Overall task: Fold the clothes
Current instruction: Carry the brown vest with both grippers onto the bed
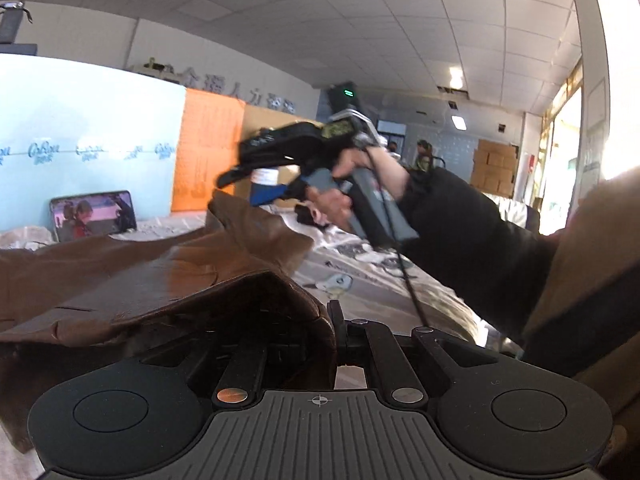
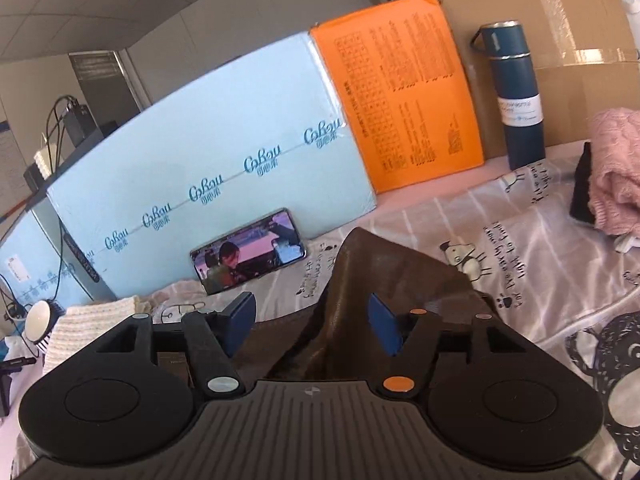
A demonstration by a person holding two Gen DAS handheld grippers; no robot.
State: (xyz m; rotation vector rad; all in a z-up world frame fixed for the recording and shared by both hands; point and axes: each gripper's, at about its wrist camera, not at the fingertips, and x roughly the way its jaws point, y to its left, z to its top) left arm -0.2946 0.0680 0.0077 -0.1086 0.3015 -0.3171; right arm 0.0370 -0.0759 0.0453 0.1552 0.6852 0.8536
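A brown garment (image 1: 152, 280) lies spread over the printed bedsheet (image 1: 360, 280). My left gripper (image 1: 334, 314) is shut on its near edge, and the cloth bunches over and hides the left finger. In the left wrist view a hand holds my right gripper (image 1: 248, 188) above the garment's raised far corner. In the right wrist view my right gripper (image 2: 312, 324) is open. A ridge of the brown garment (image 2: 372, 268) rises between its blue pads (image 2: 240, 320), close to the right one, and neither pad presses on it.
A phone (image 2: 248, 250) playing video leans on a light blue board (image 2: 200, 140), with an orange board (image 2: 404, 92) and cardboard beside it. A blue flask (image 2: 516, 96) stands at the back right. A pink knit (image 2: 616, 168) lies right, a cream knit (image 2: 100, 320) left.
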